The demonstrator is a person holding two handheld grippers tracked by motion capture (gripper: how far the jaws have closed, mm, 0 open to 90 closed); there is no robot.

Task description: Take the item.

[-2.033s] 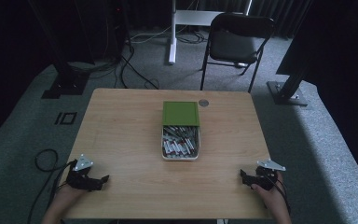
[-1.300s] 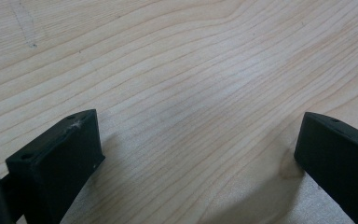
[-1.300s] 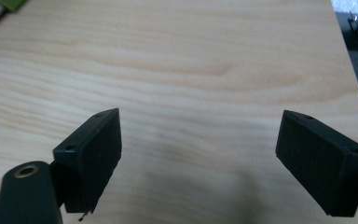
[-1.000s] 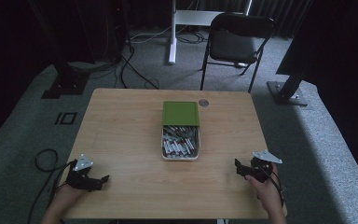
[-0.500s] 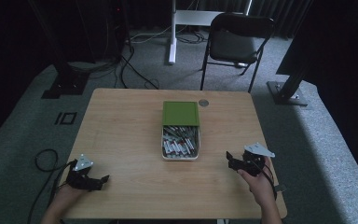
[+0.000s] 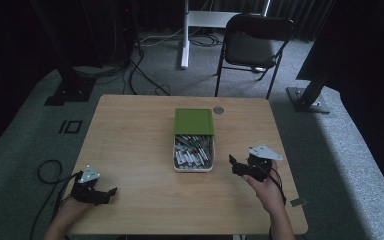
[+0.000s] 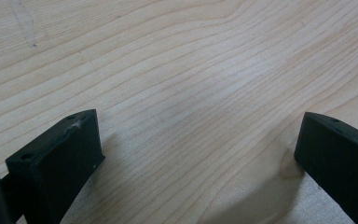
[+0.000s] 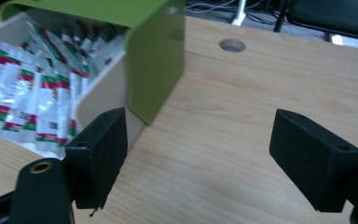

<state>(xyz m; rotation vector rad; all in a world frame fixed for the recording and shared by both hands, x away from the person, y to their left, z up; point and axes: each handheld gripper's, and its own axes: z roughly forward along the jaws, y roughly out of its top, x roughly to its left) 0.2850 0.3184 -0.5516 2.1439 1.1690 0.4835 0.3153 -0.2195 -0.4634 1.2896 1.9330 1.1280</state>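
Observation:
A white box (image 6: pixel 193 154) with a green lid (image 6: pixel 194 121) slid halfway back sits mid-table, holding several white, red and green packets (image 8: pixel 25 91). My right gripper (image 6: pixel 236 165) hovers just right of the box, open, jaws empty; in the right gripper view the lid (image 8: pixel 151 56) and box wall (image 8: pixel 100 91) lie close ahead on the left. My left gripper (image 6: pixel 109 192) rests at the table's front left corner, open, with bare wood (image 7: pixel 182 93) between its jaws.
A round cable hole (image 6: pixel 218 110) lies in the tabletop (image 6: pixel 130 145) behind the box. A black folding chair (image 6: pixel 252 45) and stand bases stand on the carpet beyond the table. A cable (image 6: pixel 45 170) trails off the left edge.
My right gripper has moved left and forward from the front right corner toward the box. The left gripper has stayed put.

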